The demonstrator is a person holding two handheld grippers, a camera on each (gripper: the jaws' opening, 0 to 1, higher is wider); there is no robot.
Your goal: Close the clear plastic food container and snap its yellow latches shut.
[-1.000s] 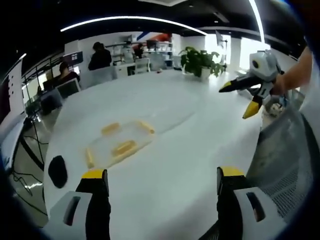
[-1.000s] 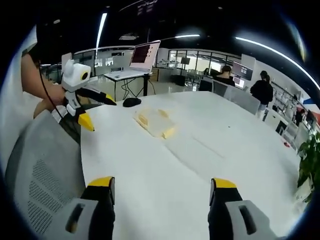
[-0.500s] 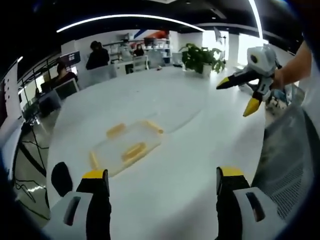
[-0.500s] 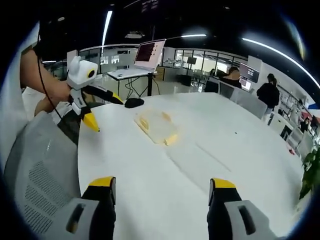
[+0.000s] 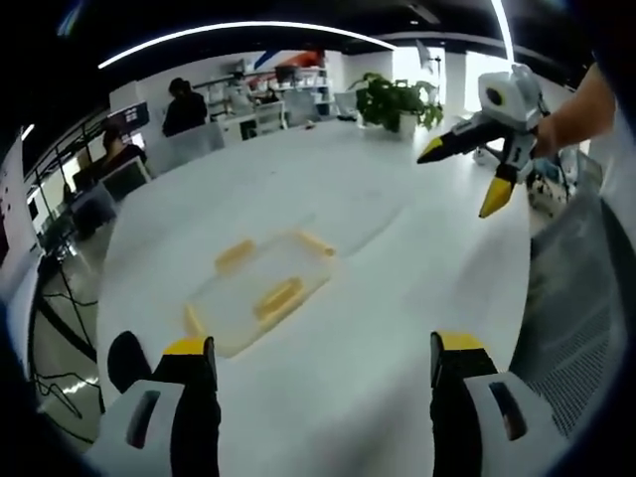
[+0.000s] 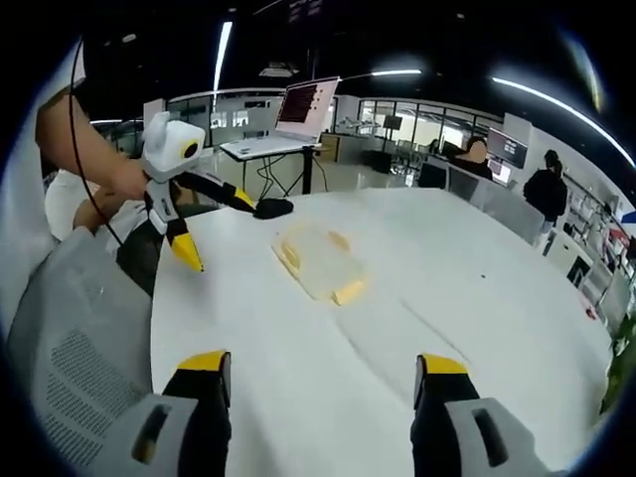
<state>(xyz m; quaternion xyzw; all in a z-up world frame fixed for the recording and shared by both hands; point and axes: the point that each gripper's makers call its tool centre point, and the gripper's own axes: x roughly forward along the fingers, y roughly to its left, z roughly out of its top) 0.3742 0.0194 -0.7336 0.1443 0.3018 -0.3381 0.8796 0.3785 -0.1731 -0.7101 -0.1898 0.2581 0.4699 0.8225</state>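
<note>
Container (image 5: 260,290) sits flat on the white worktop (image 5: 358,338), clear plastic with yellow latches (image 5: 279,297) along its edges, nothing touching it. In the left gripper view it's a bit left of centre, well ahead of the left gripper (image 5: 316,373), whose jaws are spread wide with only bare worktop between them. Same story in the right gripper view: the right gripper (image 6: 318,383) has its jaws wide apart and holds nothing, and the container (image 6: 316,260) lies further out, well apart from it. Each gripper pops up in the other's view too. The right one (image 5: 462,174) hangs in the air off to the upper right in the left gripper view, yellow-tipped jaws splayed, a hand (image 5: 571,124) on it. The left one (image 6: 214,227) shows up on the left in the right gripper view, also splayed and held above the worktop edge, near a black mouse (image 6: 271,208). A mesh chair back (image 6: 75,348) sits close by the worktop, a plant (image 5: 396,99) is at the far end, and a laptop (image 6: 298,109) stands on another desk behind.
</note>
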